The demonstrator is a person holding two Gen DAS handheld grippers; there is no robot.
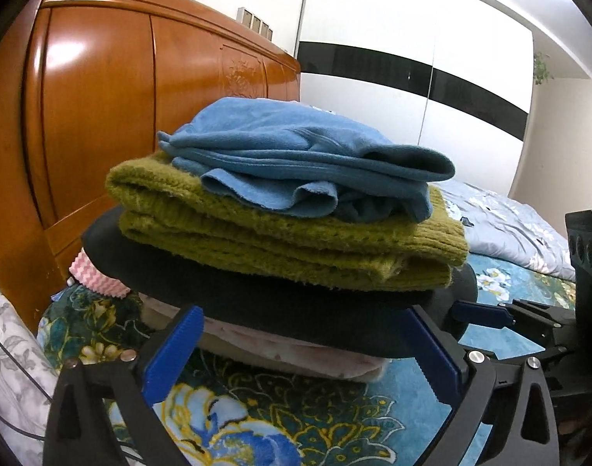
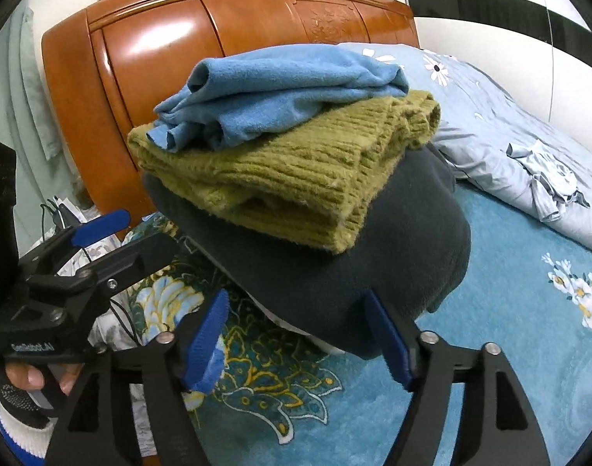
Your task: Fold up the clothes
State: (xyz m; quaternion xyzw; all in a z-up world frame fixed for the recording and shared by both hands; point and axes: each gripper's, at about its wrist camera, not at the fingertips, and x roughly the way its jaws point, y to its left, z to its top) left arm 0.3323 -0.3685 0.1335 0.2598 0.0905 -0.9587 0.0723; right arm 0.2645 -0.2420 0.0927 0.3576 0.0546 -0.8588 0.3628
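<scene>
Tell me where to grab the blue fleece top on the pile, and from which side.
Take the blue fleece top by its bunched near-left folds, coming in level from the front. Those folds overhang the green knit sweater, so one finger can slip beneath without dragging the sweater.

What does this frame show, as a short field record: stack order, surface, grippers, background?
stack, top down: blue garment; green knit; dark fleece; pale pink layers
surface: floral blanket on a bed
left gripper: open, at the stack's base
right gripper: open, nothing gripped
background: wooden headboard, grey quilt
</scene>
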